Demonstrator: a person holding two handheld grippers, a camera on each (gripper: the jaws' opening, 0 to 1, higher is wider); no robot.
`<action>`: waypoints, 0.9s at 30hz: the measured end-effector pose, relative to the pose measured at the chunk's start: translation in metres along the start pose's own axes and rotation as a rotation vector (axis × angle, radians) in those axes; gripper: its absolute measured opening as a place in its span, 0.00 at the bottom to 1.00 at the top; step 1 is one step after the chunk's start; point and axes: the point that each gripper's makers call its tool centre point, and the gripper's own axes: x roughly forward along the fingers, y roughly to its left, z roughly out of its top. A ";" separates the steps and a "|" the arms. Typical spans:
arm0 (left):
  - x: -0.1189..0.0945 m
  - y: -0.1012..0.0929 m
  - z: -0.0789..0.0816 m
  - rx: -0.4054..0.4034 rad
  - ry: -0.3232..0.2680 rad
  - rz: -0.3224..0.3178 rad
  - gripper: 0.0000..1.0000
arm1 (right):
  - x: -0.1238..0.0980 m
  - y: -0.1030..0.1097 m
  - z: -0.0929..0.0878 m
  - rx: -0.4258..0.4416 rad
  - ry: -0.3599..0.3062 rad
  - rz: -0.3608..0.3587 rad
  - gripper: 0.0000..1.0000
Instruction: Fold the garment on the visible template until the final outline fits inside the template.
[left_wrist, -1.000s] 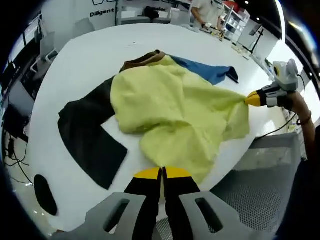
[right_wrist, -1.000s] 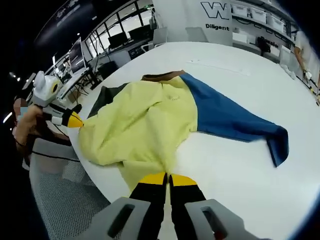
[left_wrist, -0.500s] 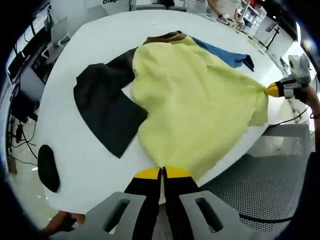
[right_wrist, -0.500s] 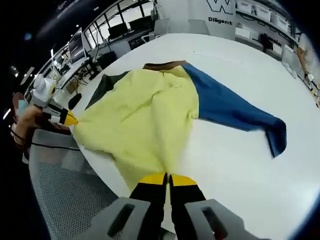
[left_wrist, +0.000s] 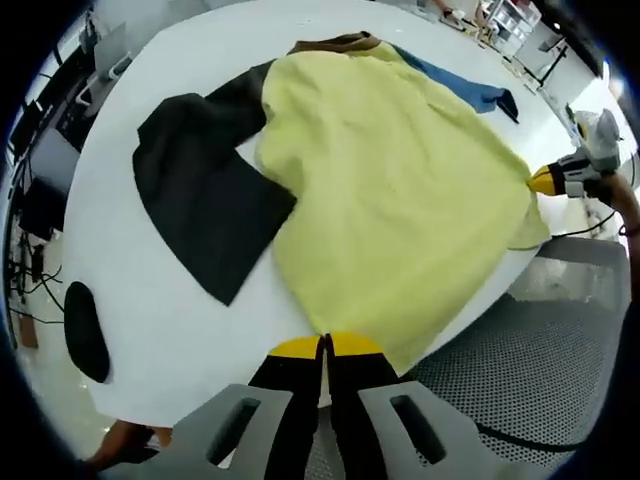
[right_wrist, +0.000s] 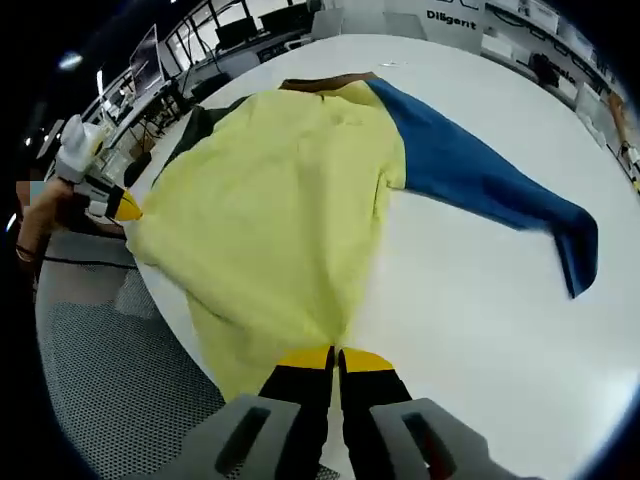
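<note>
Left gripper (left_wrist: 325, 345) jaws closed on the garment (left_wrist: 400, 190) hem; right gripper (right_wrist: 335, 355) likewise pinched on the opposite hem corner. Yellow body is pulled flat at the white table (left_wrist: 170, 320) edge, black sleeve (left_wrist: 200, 200) and blue sleeve (right_wrist: 490, 190) spread beyond. Step: spreading out; next looks like carrying the hem toward the brown collar (right_wrist: 325, 82). No template outline discernible.

Right tongs (right_wrist: 335, 352) pinch the yellow garment (right_wrist: 280, 210) hem; left tongs (right_wrist: 118, 205) apparently grip another corner.

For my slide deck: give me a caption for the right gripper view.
Right gripper pinching the yellow garment's hem, blue sleeve spread across the white table.
</note>
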 end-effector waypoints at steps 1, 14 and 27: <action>0.001 0.000 0.000 0.000 -0.001 0.002 0.00 | 0.000 0.000 0.000 0.000 0.000 0.000 0.00; -0.006 0.011 0.000 -0.008 -0.006 0.064 0.17 | -0.007 -0.006 0.012 0.018 -0.097 -0.032 0.08; -0.042 0.012 0.070 -0.025 -0.259 0.046 0.35 | -0.042 -0.016 0.074 0.078 -0.337 -0.011 0.50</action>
